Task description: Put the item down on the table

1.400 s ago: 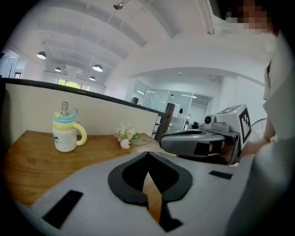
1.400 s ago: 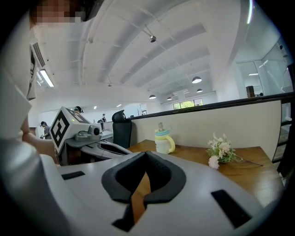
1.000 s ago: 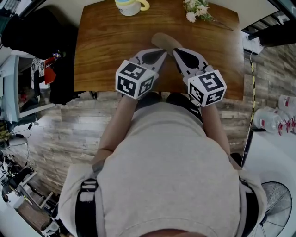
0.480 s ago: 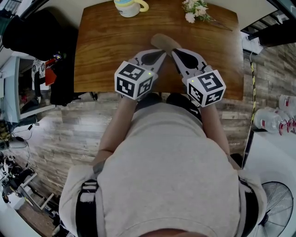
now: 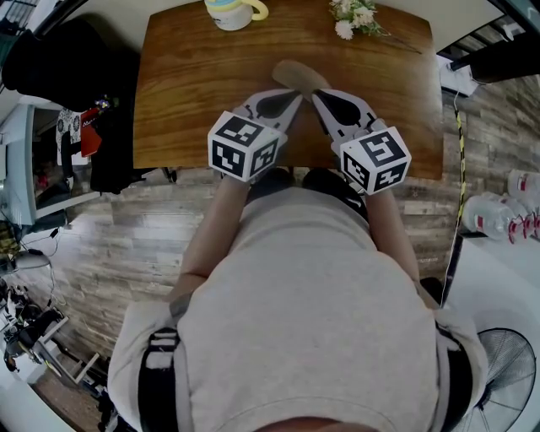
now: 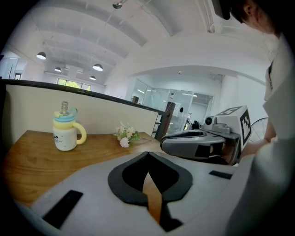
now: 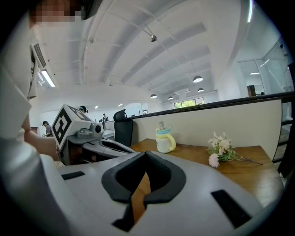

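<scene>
Left gripper (image 5: 289, 93), right gripper (image 5: 318, 94) unmoved; tan item (image 5: 294, 73) partly hidden.

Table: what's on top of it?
A cup and flowers stand at the far edge. A tan thing is mid-table; the left tool and right tool cover its near end.
</scene>
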`<state>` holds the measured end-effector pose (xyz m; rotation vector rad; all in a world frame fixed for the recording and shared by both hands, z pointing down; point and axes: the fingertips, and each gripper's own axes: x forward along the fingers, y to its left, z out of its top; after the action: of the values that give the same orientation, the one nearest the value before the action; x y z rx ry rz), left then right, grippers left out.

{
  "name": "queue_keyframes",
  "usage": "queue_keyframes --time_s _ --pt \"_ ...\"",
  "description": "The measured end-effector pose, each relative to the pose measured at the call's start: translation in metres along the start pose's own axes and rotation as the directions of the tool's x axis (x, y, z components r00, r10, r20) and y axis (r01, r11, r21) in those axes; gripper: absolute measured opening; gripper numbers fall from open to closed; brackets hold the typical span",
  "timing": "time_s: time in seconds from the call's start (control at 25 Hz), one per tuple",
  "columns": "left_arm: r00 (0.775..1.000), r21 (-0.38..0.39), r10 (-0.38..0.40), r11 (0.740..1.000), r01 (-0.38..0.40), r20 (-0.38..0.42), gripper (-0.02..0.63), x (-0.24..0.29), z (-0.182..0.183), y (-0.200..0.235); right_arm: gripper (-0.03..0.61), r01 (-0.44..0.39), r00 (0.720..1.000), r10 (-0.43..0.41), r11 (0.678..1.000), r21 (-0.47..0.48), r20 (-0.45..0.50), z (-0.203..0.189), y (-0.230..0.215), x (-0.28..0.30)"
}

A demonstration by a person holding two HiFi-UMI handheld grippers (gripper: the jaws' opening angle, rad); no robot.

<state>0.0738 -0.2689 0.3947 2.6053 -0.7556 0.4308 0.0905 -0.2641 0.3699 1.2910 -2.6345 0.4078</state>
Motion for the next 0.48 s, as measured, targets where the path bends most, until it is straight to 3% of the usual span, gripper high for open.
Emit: queue_keyframes --time_s 0.48 --pt "1.0 -0.01 -0.005 1.0 0.005 0.007 0.011 -0.0031 -0.0009 -0.0017 0.009 -0.005 1.0 0.005 1.0 0.002 -0.009 -0.0008 0.0024 -0.0014"
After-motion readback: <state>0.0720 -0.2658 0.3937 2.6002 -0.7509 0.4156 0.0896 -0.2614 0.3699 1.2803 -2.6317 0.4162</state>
